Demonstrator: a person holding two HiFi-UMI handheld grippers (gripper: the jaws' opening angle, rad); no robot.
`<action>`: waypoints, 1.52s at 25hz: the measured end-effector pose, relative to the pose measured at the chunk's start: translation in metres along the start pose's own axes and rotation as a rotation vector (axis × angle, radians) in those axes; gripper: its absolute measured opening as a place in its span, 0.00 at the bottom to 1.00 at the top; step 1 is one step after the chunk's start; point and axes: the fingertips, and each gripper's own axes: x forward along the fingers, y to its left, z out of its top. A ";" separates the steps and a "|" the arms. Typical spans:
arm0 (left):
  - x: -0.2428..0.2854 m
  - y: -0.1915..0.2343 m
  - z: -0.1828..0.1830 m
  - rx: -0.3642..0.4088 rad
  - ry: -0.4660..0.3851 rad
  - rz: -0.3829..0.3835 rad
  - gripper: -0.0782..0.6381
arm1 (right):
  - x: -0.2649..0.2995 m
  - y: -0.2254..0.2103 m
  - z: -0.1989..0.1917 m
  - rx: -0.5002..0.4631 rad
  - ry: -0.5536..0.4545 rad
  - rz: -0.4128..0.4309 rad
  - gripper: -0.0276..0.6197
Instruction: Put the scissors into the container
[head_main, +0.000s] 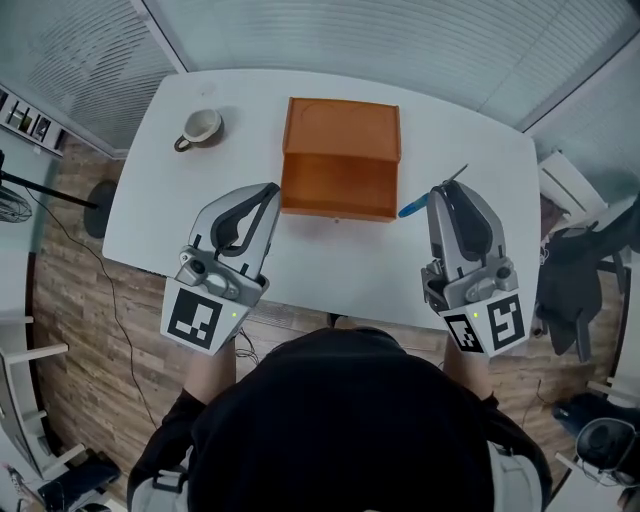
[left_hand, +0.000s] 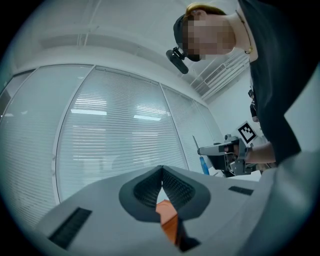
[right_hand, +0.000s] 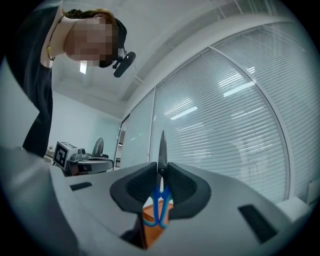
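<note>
The orange wooden container (head_main: 340, 165) stands open at the back middle of the white table (head_main: 450, 260); it also shows under the jaws as the orange container (right_hand: 150, 220) and orange container (left_hand: 170, 222). My right gripper (head_main: 441, 192) is raised just right of the container and is shut on the scissors (head_main: 415, 206). Their blue handles hang below the jaws and the blade points up past them, seen as the scissors (right_hand: 161, 150) in the right gripper (right_hand: 161, 176). My left gripper (head_main: 271, 190) hovers at the container's front left corner. The left gripper (left_hand: 161, 176) is shut with nothing in it.
A beige mug (head_main: 201, 127) sits at the table's back left. Slatted blinds (left_hand: 120, 140) run behind the table. A chair with dark clothing (head_main: 585, 270) stands to the right of the table, and a wooden floor lies around it.
</note>
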 end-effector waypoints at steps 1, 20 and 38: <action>0.007 0.001 -0.002 0.002 0.004 0.001 0.13 | 0.004 -0.005 -0.002 0.001 0.002 0.006 0.15; 0.028 0.012 -0.010 0.001 0.022 0.011 0.13 | 0.029 -0.012 -0.014 0.005 0.015 0.081 0.15; 0.009 0.042 -0.027 -0.035 0.045 0.027 0.13 | 0.060 0.019 -0.044 -0.018 0.088 0.138 0.15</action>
